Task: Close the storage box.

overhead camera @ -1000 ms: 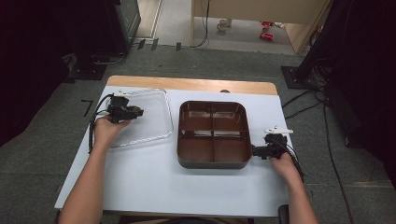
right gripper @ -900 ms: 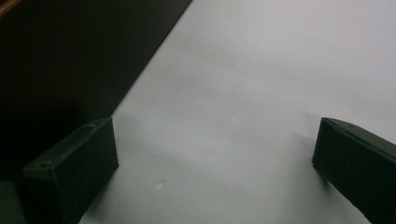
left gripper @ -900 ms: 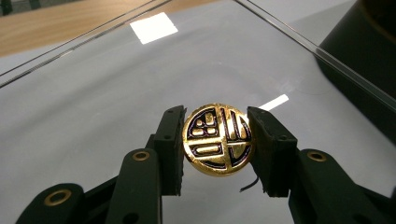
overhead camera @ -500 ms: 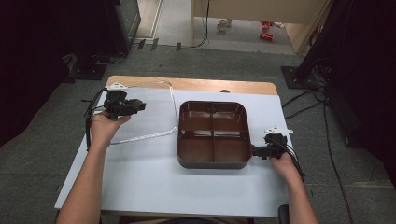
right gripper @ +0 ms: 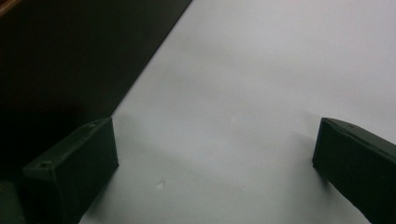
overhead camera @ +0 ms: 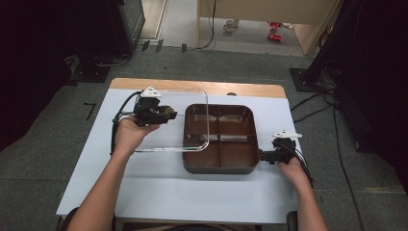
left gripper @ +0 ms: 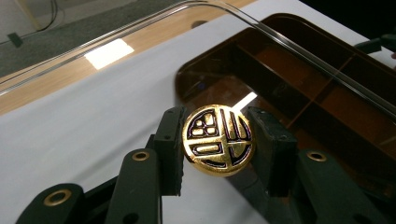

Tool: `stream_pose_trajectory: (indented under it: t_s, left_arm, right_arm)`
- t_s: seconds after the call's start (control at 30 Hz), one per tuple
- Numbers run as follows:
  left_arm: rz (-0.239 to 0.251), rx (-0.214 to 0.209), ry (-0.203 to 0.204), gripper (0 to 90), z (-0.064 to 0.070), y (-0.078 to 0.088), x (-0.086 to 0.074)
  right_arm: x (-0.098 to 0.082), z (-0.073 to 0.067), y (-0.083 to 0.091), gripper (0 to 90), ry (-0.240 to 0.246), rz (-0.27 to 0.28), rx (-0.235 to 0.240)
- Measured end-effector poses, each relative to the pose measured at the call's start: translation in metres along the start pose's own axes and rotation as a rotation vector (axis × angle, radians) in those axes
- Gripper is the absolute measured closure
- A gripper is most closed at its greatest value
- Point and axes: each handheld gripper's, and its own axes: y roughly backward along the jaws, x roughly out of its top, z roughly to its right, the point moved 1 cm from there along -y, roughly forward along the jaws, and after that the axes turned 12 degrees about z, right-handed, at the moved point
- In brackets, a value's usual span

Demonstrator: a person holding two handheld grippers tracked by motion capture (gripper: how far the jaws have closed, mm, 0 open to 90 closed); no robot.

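Observation:
A clear square lid (overhead camera: 179, 131) with a round gold knob (left gripper: 218, 140) hangs tilted above the table, and its right part overlaps the left half of the brown divided tray (overhead camera: 219, 169). My left gripper (overhead camera: 168, 114) is shut on that knob, one black jaw pressing each side of it (left gripper: 217, 140). Through the lid, the left gripper view shows the tray's compartments (left gripper: 299, 70). My right gripper (overhead camera: 263, 156) rests by the tray's near right corner. Its jaws (right gripper: 215, 158) stand wide open over bare white table, and the tray's dark wall (right gripper: 70, 56) runs beside the left one.
The white tabletop (overhead camera: 159, 187) stretches in front of the tray and to its left. A wooden strip (overhead camera: 192, 86) runs along the far edge. Cables trail off the table behind each gripper, and grey floor lies beyond.
My left gripper has lifted the lid off the table's left side and carried it right, so it now overlaps the tray. The right hand has stayed put.

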Motion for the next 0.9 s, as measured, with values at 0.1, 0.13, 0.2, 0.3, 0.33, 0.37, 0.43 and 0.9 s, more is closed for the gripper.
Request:
stream_pose_trajectory:
  t_s: [0.1, 0.13, 0.2, 0.3, 0.33, 0.37, 0.43, 0.9]
  left_arm:
    - [-0.026, -0.012, -0.034, 59.6, 0.016, -0.013, 0.003]
    - [-0.03, -0.018, -0.038, 59.6, 0.021, -0.017, 0.004]
    - [-0.027, -0.029, -0.035, 59.6, 0.029, -0.025, 0.007]
    - [-0.022, -0.045, -0.009, 59.7, 0.039, -0.035, 0.011]
    - [-0.025, -0.054, -0.005, 59.7, 0.042, -0.039, 0.012]
    - [-0.022, -0.059, 0.002, 59.6, 0.046, -0.042, 0.013]
    - [-0.024, -0.068, 0.003, 59.6, 0.053, -0.049, 0.014]
    - [-0.085, -0.059, -0.005, 59.6, 0.091, -0.098, 0.013]
  right_arm:
    - [0.0, 0.0, 0.0, 0.0, -0.002, 0.001, -0.001]
    - [0.0, 0.0, 0.0, 0.0, -0.002, 0.002, -0.001]
    - [0.0, 0.0, 0.0, 0.0, -0.003, 0.002, -0.001]
    - [0.0, 0.0, 0.0, 0.0, -0.003, 0.002, -0.001]
    - [0.0, 0.0, 0.0, 0.0, -0.003, 0.002, -0.001]
    - [0.0, 0.0, 0.0, 0.0, -0.003, 0.001, -0.001]
    - [0.0, 0.0, 0.0, 0.0, -0.003, 0.002, -0.001]
    - [0.0, 0.0, 0.0, 0.0, -0.002, 0.0, -0.001]
